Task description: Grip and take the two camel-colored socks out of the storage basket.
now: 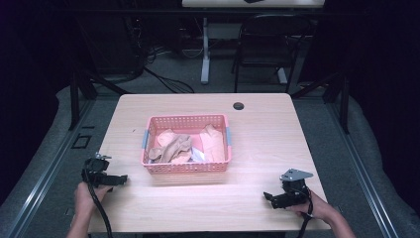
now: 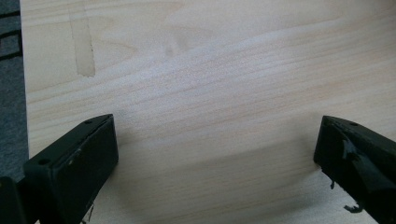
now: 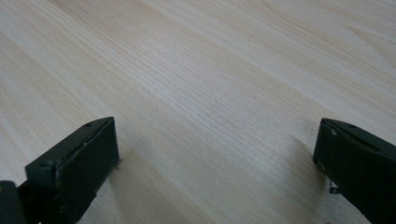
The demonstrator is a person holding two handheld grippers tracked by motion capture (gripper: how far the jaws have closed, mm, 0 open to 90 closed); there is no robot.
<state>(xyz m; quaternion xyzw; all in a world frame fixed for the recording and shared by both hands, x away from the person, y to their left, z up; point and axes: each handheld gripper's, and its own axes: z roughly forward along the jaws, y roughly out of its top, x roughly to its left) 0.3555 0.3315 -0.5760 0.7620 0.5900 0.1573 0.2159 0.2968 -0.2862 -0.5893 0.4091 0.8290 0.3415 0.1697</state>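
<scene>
High view: a pink basket [image 1: 186, 168] sits mid-frame on the table [image 1: 257, 144], with tan clothes [image 1: 173, 148] piled inside it. The left gripper [image 1: 119, 179] rests at lower left, the right gripper [image 1: 269, 197] at lower right, both well apart from the basket, so I'd judge nothing is started. Left gripper view: jaws spread wide over bare wood, holding nothing. Right gripper view: likewise spread, empty, over bare wood.
</scene>
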